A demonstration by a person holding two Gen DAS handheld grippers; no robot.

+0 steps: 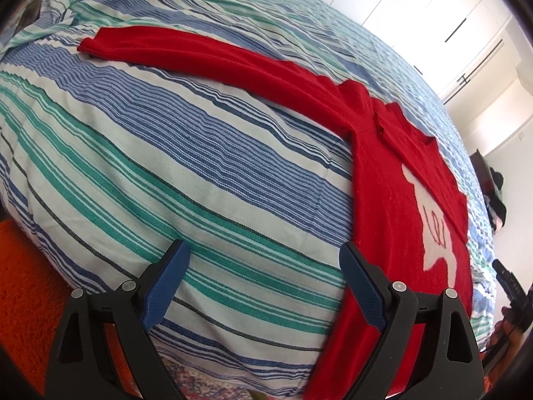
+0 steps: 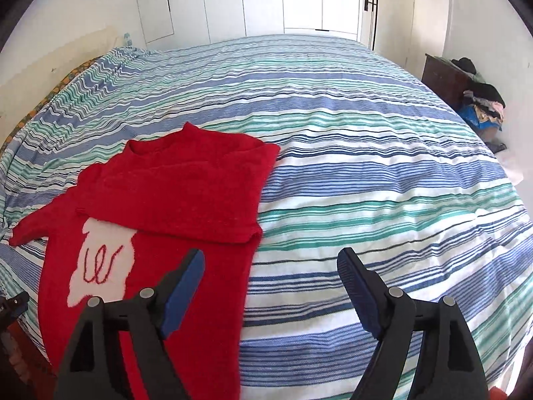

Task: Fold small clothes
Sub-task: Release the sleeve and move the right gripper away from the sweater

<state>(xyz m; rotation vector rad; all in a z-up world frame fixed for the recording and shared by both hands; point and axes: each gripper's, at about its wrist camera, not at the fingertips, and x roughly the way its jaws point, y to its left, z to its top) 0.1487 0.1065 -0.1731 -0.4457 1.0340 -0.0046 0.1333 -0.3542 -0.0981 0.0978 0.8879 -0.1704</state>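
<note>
A small red sweater [image 1: 393,180] with a white patch on its front lies flat on the striped bed cover [image 1: 166,166]. Its left sleeve [image 1: 186,53] stretches out to the left. In the right wrist view the sweater [image 2: 186,193] has its right sleeve folded across the chest, above the white patch [image 2: 100,260]. My left gripper [image 1: 265,266] is open and empty, above the cover just left of the sweater's hem. My right gripper [image 2: 271,273] is open and empty, above the sweater's right edge.
The bed cover [image 2: 366,166] fills both views. An orange rug [image 1: 20,283] lies on the floor at the left. White wardrobe doors [image 2: 266,0] stand beyond the bed. A dark nightstand [image 2: 446,76] with piled clothes stands at the right.
</note>
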